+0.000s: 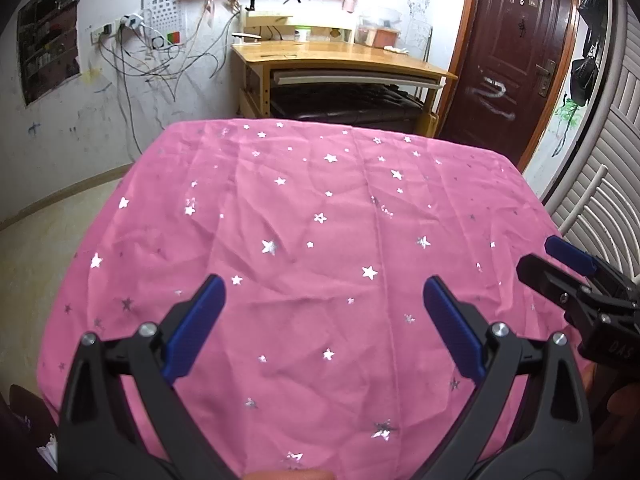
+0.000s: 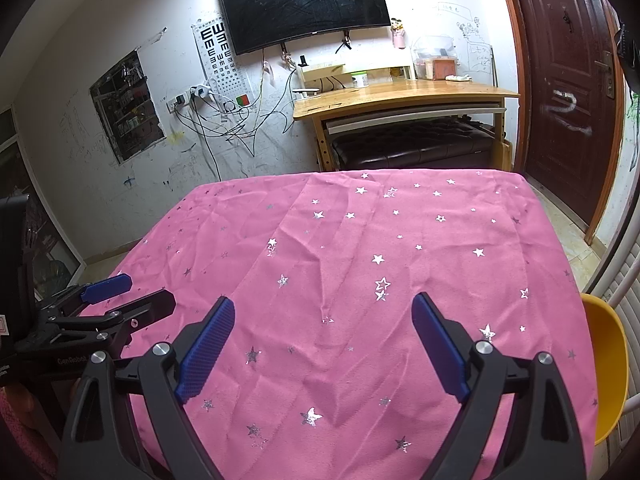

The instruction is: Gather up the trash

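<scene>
step: locate trash | left tongs (image 1: 324,304): open, empty, over pink cloth (image 1: 304,216) on the surface | right tongs (image 2: 323,322): open, empty, beside them | trash: none in either view | advice: keep both wide, scan beyond the cloth before reaching

Pink star-print cloth (image 1: 304,216) covers surface; wooden desk (image 2: 404,98), wall TV (image 2: 304,0), brown door (image 2: 568,80) behind; yellow chair (image 2: 608,364) at right.
</scene>
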The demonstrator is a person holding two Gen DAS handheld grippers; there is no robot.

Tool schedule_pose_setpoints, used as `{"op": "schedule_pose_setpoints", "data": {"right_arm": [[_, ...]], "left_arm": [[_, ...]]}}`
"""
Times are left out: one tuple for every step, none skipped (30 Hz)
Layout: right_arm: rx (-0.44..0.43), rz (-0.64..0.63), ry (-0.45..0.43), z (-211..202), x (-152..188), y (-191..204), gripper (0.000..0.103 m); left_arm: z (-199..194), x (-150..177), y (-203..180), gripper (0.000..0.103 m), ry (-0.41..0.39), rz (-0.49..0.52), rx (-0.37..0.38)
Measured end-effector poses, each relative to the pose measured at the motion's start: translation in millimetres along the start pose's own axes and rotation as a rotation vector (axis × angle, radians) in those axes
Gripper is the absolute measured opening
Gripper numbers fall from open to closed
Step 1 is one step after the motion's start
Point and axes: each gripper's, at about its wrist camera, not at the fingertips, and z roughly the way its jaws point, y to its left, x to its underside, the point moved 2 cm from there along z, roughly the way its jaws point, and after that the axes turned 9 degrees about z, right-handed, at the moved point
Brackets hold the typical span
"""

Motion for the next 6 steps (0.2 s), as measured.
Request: {"op": "schedule_pose_setpoints", "data": {"right_arm": [[-0.001, 0.001, -0.001, 0.2, 0.3, 0.3, 0.084], [-0.001, 0.001, 0.0, 0.3, 0.4, 0.3, 0.084], [-0.001, 0.001, 0.0, 0.2, -0.1, -0.2, 0.084], [0.0, 0.001, -0.001, 0.3, 0.5, 0.4, 0.084], [-0.001, 0.002, 0.0, 0.3, 0.5, 0.3, 0.084], [-0.001, 0.001, 0.001, 0.3, 0.4, 0.2, 0.084]], "left_arm": [[-0.4, -0.2, -0.4, 0.095, 0.0, -0.001, 0.0], [-0.4, -0.3, -0.5, 0.095, -0.001, 0.0, -0.001], [-0.2, -0.5, -0.2, 0.095, -0.001, 0.002, 0.0], [-0.3, -0.2, -0.7, 0.095, 0.0, 0.002, 0.001], [0.0, -0.4, -0.5, 0.095, 0.0, 0.003, 0.001], [-0.1, -0.8, -1.3, 0.095, 0.0, 0.004, 0.001]]}}
